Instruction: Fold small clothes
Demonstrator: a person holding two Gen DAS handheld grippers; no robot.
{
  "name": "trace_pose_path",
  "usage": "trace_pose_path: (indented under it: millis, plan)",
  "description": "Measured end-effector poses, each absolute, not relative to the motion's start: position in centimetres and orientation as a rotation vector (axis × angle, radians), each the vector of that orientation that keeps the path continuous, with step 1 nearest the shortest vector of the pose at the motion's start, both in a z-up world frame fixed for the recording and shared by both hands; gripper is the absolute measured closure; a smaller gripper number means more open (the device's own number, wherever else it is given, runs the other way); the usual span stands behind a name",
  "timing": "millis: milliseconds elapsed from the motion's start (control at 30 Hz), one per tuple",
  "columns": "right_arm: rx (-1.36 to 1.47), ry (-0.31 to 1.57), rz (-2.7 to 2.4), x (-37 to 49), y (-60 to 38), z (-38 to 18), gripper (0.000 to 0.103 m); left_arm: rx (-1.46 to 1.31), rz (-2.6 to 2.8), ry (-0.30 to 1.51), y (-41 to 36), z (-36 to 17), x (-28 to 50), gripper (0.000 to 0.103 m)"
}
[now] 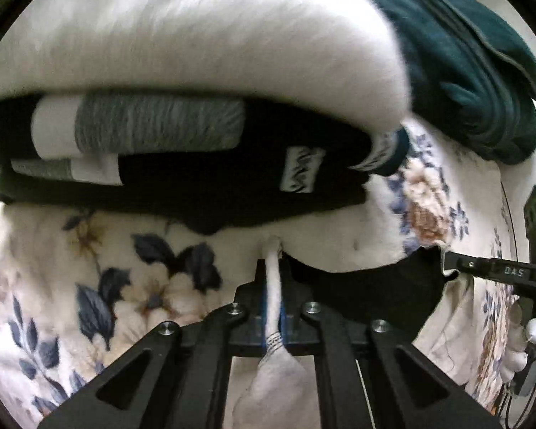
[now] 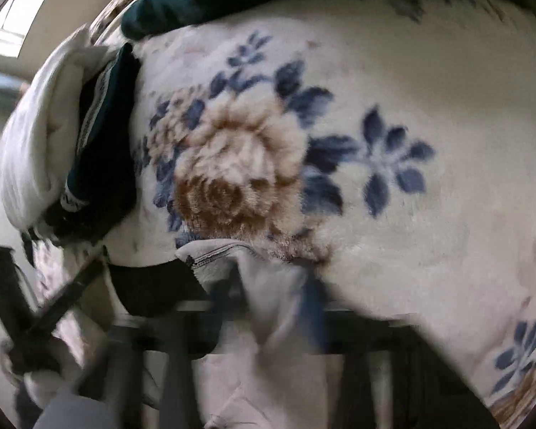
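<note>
My left gripper (image 1: 273, 275) is shut on the edge of a small white garment (image 1: 278, 375), which runs between its fingers and hangs toward the camera. My right gripper (image 2: 268, 286) is shut on another part of the same pale garment (image 2: 264, 357); its fingers are blurred by motion. In the left wrist view the right gripper (image 1: 443, 262) shows at the right, pinching cloth at the blanket's edge. Both hold the garment just above a fluffy white blanket with blue and brown flowers (image 1: 125, 286) (image 2: 411, 143).
A stack of folded clothes, black with grey and white pieces (image 1: 168, 164), lies ahead under a white fluffy fold (image 1: 196, 35). A dark teal garment (image 1: 464, 53) lies at the back right. The stack shows at the left in the right wrist view (image 2: 89, 143).
</note>
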State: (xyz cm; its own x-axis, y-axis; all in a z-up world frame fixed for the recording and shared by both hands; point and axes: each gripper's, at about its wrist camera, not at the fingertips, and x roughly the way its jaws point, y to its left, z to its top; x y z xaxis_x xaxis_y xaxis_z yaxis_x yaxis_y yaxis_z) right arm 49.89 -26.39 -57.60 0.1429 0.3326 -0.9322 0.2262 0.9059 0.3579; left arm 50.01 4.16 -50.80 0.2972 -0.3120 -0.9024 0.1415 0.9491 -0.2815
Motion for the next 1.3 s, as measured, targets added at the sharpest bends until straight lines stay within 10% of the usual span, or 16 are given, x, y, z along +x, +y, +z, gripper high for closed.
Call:
trace_pose_path:
  millis: [467,833,1067,1300]
  plan:
    - [0.505,1.15,0.228,35.1,-27.1,-42.7,0.094,-0.208,-0.383,0.988,6.3,-37.1,35.1,0.101]
    - [0.435,1.411,0.206,17.4,-28.4,-48.0,0.089,-0.328,-0.382,1.356,9.0,-46.0,21.0,0.098]
    - [0.535,1.496,0.104,14.1,-30.9,-50.2,0.065,-0.57,-0.292,1.335,13.1,-45.7,18.6,0.058]
    - [0.754,1.288,-0.11,13.9,-36.0,-47.2,0.064,-0.669,-0.143,1.237,15.3,-44.5,22.4,0.056]
